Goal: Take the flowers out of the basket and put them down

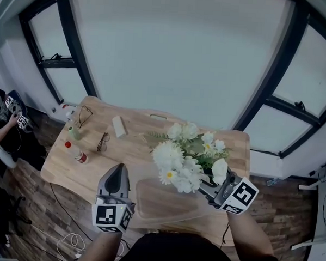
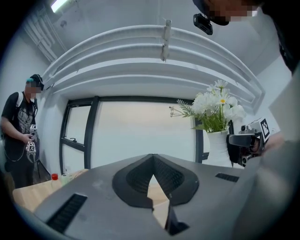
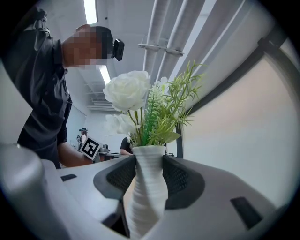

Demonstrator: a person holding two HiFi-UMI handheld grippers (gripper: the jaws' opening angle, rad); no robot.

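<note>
Gripping the ribbed white vase (image 3: 149, 192) at its narrow neck, the right gripper (image 3: 149, 176) had both dark pads pressed against it, one on each side. The flowers (image 3: 140, 103) stood upright in that vase: a large white rose, smaller white blooms and green sprigs. In the head view the bunch sat over the right part of the wooden table (image 1: 134, 153), just beyond a brown thing (image 1: 167, 201) with rounded corners; whether that was a basket or a board could not be told. The vase itself was mostly hidden under the blooms there, and whether its base touched the table could not be made out.

The left gripper (image 2: 152, 159) had its jaws drawn together, tips meeting, with nothing between them; only a sliver of table showed through the gap lower down. It hung over the table's near edge, left of the brown thing and well apart from the flowers. From its own view the vase stood off to the right, with the right gripper clamped on it.

On the left part of the table lay a pair of glasses (image 1: 103, 142), a white block (image 1: 119, 126), a red-capped bottle (image 1: 77, 154) and a pale green bottle (image 1: 74, 131). Another person (image 2: 21, 126) stood left of the table, in front of the dark-framed windows (image 1: 295, 101).
</note>
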